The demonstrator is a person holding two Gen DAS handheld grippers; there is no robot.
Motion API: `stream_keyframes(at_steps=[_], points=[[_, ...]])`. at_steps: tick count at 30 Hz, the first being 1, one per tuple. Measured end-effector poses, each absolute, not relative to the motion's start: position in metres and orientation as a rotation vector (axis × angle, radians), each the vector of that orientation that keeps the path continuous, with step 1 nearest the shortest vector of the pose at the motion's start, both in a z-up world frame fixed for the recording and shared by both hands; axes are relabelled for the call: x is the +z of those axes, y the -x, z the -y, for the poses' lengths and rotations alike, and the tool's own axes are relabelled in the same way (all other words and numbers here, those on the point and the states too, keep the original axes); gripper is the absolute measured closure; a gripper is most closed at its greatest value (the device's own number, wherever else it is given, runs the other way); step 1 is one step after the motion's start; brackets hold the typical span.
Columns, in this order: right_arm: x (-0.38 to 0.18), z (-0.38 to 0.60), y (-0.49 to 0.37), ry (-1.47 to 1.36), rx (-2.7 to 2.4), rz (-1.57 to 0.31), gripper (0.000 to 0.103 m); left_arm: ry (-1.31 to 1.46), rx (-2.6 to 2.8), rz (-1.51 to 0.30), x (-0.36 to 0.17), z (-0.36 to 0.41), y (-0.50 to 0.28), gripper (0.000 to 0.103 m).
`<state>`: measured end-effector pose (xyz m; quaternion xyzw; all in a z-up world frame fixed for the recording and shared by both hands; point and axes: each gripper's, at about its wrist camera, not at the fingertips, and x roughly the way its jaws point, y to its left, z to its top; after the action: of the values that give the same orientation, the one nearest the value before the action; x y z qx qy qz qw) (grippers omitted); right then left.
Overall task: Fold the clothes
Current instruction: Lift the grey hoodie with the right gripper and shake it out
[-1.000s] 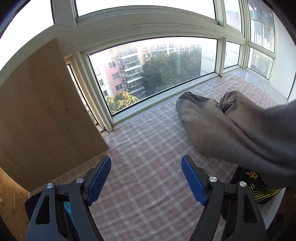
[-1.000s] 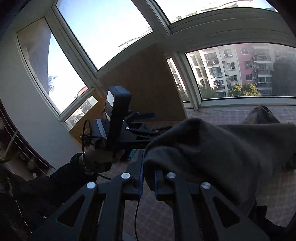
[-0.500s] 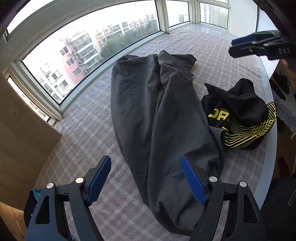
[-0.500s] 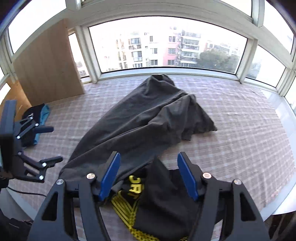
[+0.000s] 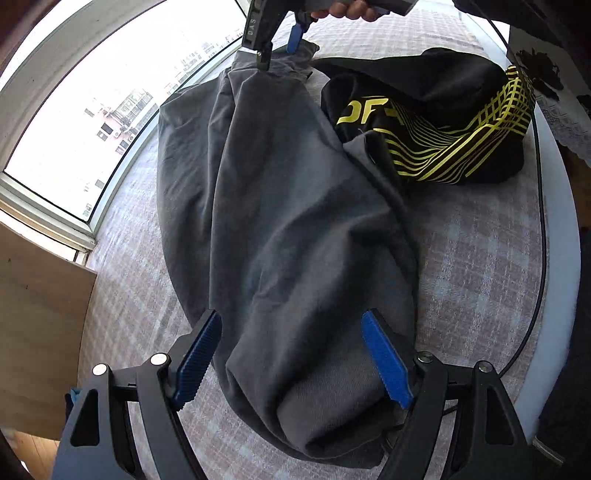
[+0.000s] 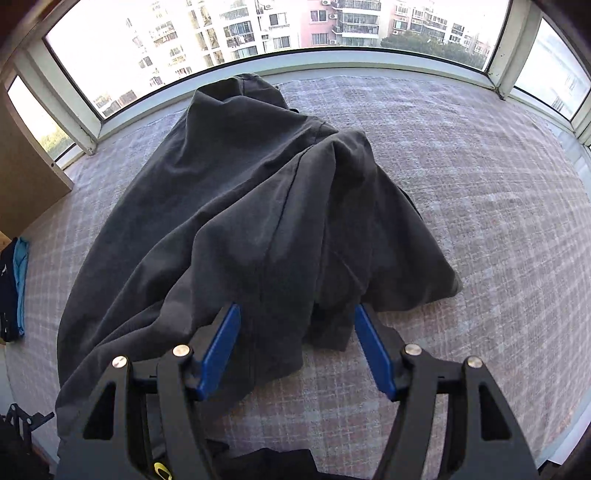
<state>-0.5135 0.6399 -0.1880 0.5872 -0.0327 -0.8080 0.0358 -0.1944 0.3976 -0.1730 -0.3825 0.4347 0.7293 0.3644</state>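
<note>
A long dark grey garment (image 5: pixel 288 206) lies crumpled along the plaid-covered table (image 5: pixel 480 280). My left gripper (image 5: pixel 291 354) is open and points steeply down. The garment's near end lies below and between its blue pads (image 5: pixel 199 358), and they do not press on it. In the right wrist view the same grey garment (image 6: pixel 258 203) spreads toward the window. My right gripper (image 6: pixel 297 343) stands open over its near edge, holding nothing. From the left wrist view, the right gripper (image 5: pixel 279 48) sits in a hand at the garment's far end.
A black garment with yellow lines and lettering (image 5: pixel 443 122) is heaped beside the grey one near the table's rim. Folded blue and dark clothes (image 6: pixel 16 280) lie at the far left. A wooden panel (image 5: pixel 33 332) stands by the curved window (image 6: pixel 258 33). A black cable (image 5: pixel 541 236) runs along the edge.
The right gripper, shut on the lifted grey garment a second ago, has opened and let it go. The garment now lies on the table, and both grippers have come down close over it.
</note>
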Motion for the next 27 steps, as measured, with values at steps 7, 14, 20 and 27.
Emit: stream_keyframes(at_steps=[7,14,20,27], points=[[-0.189,-0.626,0.514,-1.741,-2.387,0.111,0.095,1.093,1.778,-1.026,-0.184,-0.398,0.207,0.098],[-0.103,-0.612,0.503,-1.458,-2.472,0.13,0.096,1.124,1.822,-0.603,-0.115,-0.36,0.224,0.1],[0.003,-0.545,0.498,-1.195,-2.431,0.009,0.097,1.016,1.951,-0.472,-0.042,-0.318,0.229,0.099],[0.086,-0.419,0.448,-0.96,-2.217,-0.211,0.097,0.94,2.046,-0.314,0.01,-0.265,0.219,0.099]])
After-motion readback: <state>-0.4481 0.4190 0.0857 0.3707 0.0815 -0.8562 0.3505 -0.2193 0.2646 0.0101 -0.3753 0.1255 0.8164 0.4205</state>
